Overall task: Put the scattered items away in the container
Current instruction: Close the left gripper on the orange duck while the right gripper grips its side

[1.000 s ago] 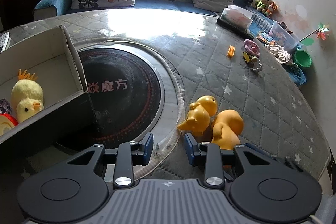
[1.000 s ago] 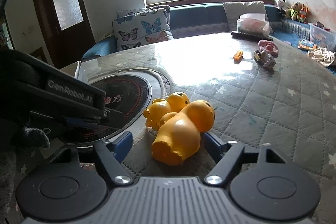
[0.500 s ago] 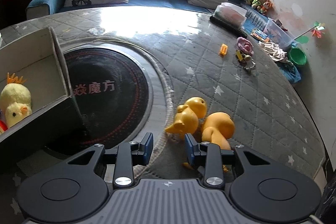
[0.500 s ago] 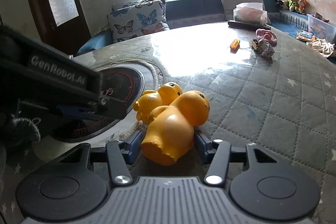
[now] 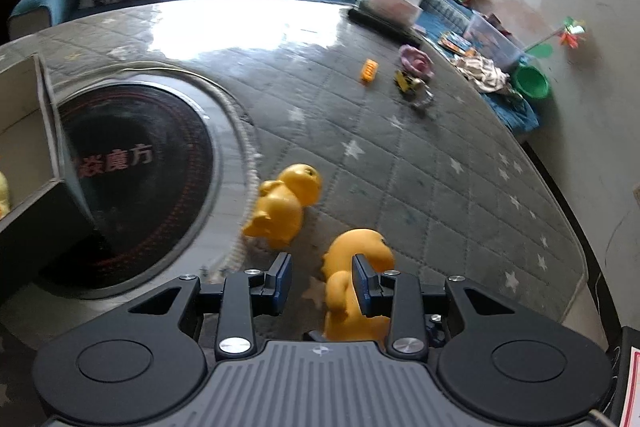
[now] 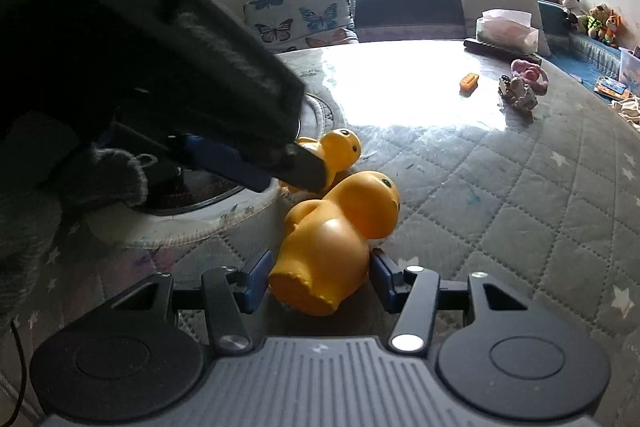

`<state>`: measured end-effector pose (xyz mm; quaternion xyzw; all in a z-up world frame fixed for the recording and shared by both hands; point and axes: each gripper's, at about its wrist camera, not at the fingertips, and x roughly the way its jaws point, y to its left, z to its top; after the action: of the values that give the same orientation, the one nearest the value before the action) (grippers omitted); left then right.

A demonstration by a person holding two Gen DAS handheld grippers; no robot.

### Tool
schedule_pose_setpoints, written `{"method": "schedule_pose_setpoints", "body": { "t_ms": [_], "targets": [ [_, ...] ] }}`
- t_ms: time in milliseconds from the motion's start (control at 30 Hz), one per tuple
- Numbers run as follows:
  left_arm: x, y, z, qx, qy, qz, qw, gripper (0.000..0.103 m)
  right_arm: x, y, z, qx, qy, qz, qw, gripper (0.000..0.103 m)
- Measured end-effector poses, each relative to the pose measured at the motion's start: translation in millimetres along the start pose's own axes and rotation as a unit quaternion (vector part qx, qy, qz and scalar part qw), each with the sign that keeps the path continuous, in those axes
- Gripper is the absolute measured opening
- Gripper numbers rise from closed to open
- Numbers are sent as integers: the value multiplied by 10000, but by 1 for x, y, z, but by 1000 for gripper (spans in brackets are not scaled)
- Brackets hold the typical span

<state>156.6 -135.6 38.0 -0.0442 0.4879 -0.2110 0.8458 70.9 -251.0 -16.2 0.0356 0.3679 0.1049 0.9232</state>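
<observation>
While the right gripper (image 6: pixel 318 277) is squeezing the big yellow duck (image 6: pixel 340 231) from both sides, the duck is lying on its side on the gray quilted mat (image 6: pixel 520 187). Its flat bottom is pointing at the camera and its head is pointing far away. The jaws have just been closing, and now the blue pads are pressing on the duck's body.

The left gripper (image 5: pixel 320 277) is hanging loose with its jaws apart, and nothing is being pinched between them. In the left wrist view its right finger is sitting in front of the big duck. In the right wrist view this gripper is reaching in from the left, with a dark sleeve (image 6: pixel 120 47) behind it, and its tip is covering part of the small yellow duck (image 5: pixel 286 205).

The small duck is sitting just past the big one, close to the edge of the round black plate (image 5: pixel 136 163) set in the table. The open box (image 5: pixel 36 131) is standing at the far left, beside the black plate, well apart from both ducks. Far away on the right, an orange block (image 5: pixel 370 70), a pink toy (image 5: pixel 416 59) and a little toy truck (image 5: pixel 406 83) are lying on the mat.
</observation>
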Motion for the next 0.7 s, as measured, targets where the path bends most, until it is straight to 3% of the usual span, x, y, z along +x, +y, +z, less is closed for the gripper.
{"method": "schedule_pose_setpoints", "body": {
  "t_ms": [367,533,700],
  "targets": [
    [15,-11,4,194,267,92,9994,36,1,-5,0,-105,19,118,9999,54],
    [9,-12,10,104,249,-240,9993,36,2,-7,1,-174,52,159,9997,54],
    [20,-17,11,214,414,-175,9988,36,2,-7,3,-266,45,180,9995,54]
  ]
}}
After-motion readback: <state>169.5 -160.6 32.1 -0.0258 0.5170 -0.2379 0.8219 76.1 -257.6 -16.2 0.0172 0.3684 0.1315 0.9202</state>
